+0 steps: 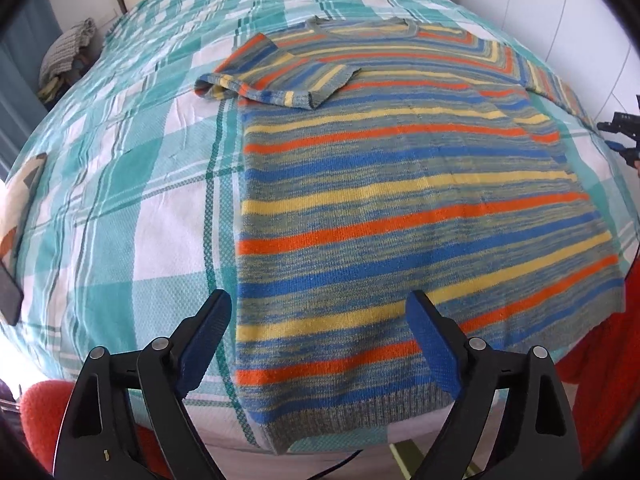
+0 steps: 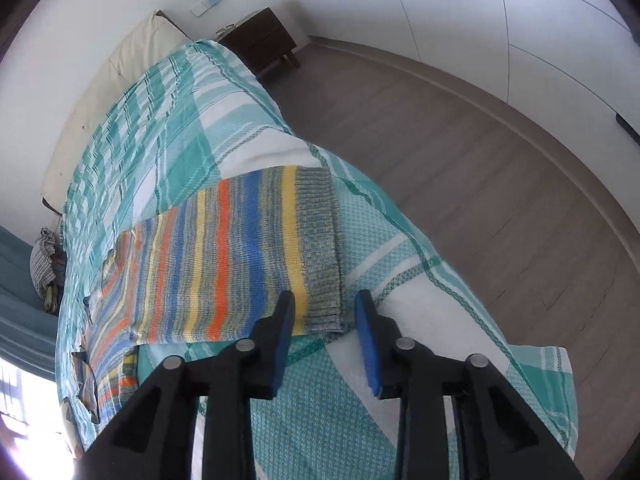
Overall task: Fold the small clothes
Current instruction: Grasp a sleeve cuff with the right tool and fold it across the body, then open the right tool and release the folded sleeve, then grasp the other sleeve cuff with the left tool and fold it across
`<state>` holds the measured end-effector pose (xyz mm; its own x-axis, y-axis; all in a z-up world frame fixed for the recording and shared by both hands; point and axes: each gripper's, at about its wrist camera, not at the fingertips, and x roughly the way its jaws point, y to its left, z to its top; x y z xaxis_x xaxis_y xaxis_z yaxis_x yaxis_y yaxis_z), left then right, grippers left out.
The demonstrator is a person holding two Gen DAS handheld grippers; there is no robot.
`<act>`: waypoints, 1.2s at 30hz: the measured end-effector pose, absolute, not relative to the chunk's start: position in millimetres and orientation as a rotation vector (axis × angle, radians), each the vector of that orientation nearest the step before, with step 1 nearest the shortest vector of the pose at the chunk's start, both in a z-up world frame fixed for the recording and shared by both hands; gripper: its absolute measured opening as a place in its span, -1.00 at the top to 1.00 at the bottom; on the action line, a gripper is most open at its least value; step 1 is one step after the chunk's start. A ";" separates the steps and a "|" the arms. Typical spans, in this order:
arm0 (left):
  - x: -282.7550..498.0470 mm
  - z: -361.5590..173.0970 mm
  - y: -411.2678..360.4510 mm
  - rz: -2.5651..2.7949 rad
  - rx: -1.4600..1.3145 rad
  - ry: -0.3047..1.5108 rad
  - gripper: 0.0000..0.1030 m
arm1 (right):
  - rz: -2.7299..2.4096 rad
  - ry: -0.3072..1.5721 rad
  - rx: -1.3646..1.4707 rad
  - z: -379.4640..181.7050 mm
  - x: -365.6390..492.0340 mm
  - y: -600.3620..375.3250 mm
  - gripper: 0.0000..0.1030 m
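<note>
Hovering spread left gripper point(image 1: 320, 340) over striped sweater's point(image 1: 400, 208) hem at bed's point(image 1: 160, 208) near edge | right gripper point(image 2: 325, 320) parted, empty, by cuff point(image 2: 320, 248) | sleeve-fold setup, likely

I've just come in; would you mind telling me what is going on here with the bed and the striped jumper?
A person with a handheld gripper in each hand is folding a striped knitted sweater laid flat on a bed with a teal checked cover. One sleeve is already folded across the chest. The left gripper stands open above the hem, holding nothing. The right gripper is open at the cuff of the other sleeve, which lies flat on the cover, ungripped.
</note>
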<state>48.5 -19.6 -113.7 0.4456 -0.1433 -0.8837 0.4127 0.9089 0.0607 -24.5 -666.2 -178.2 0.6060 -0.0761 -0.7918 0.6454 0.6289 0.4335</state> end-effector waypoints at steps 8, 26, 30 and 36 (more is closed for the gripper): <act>145.4 -15.0 -47.4 -0.507 0.213 0.815 -0.90 | -0.421 0.767 0.436 -103.9 -84.7 -580.1 -0.33; 242.8 -142.5 -69.0 -0.508 0.227 1.102 0.96 | -0.195 0.791 0.340 -127.8 -93.4 -441.4 -0.33; 254.5 -98.3 15.4 -0.365 -0.123 1.021 0.96 | -0.196 0.762 0.346 -123.7 -98.2 -443.0 -0.33; 279.7 -86.1 159.6 0.123 -0.321 0.939 0.97 | -0.196 0.773 0.354 -128.0 -94.6 -444.1 -0.33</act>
<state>279.7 159.6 -86.1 0.5875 -0.0351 -0.8085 -0.2421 0.9457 -0.2169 -94.6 -444.1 -128.0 0.7016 -0.0443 -0.7112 0.3007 0.9233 0.2392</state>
